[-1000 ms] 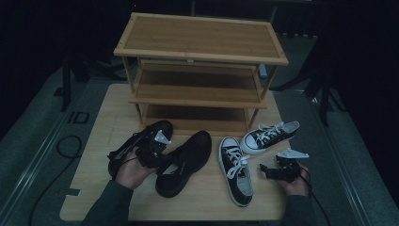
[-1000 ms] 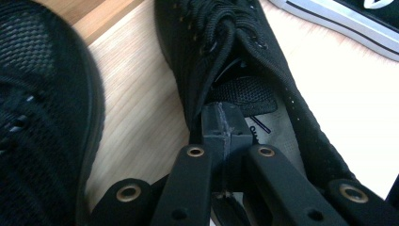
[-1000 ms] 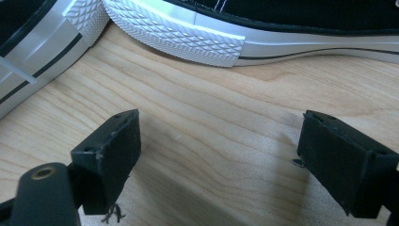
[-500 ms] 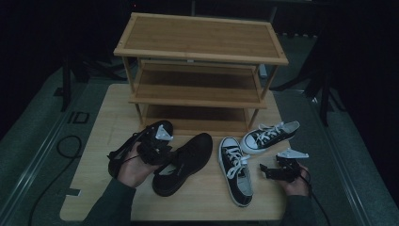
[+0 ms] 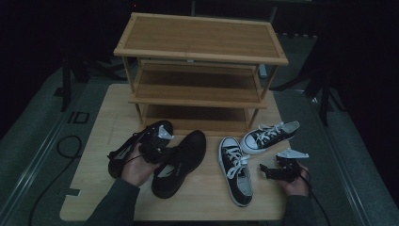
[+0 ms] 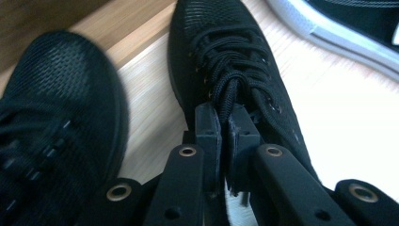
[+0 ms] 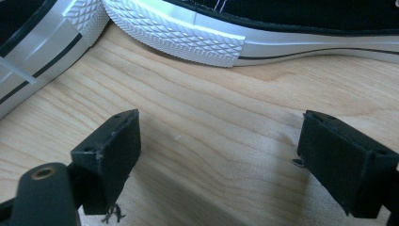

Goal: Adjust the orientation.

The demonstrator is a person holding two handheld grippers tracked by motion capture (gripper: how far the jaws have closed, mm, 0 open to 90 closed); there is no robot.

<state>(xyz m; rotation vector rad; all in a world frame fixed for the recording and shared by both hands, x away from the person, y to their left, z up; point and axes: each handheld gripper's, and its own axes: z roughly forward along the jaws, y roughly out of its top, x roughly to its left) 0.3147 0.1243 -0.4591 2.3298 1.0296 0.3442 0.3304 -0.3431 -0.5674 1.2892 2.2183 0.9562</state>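
Two black mesh shoes lie side by side on the wooden table (image 5: 96, 117). My left gripper (image 5: 162, 149) is over the right black shoe (image 5: 186, 155). In the left gripper view its jaws have just been closing and now pinch the laced tongue of that black shoe (image 6: 235, 56) at the left gripper (image 6: 225, 123). The other black shoe (image 6: 51, 117) lies just to the left of it. My right gripper (image 5: 269, 172) rests low at the table's right, and the right gripper (image 7: 216, 155) stands open over bare wood, nothing between its fingers.
Two black-and-white sneakers lie between the hands: one (image 5: 235, 172) upright, one (image 5: 270, 134) behind it near the rack. Their white soles (image 7: 179, 35) show just beyond the right jaws. A three-tier wooden shoe rack (image 5: 200, 52) stands at the back. A cable (image 5: 66, 143) lies left of the table.
The left gripper opened briefly and has come together again on the right black shoe's tongue; that shoe shifted slightly. The right hand and the sneakers have not moved.
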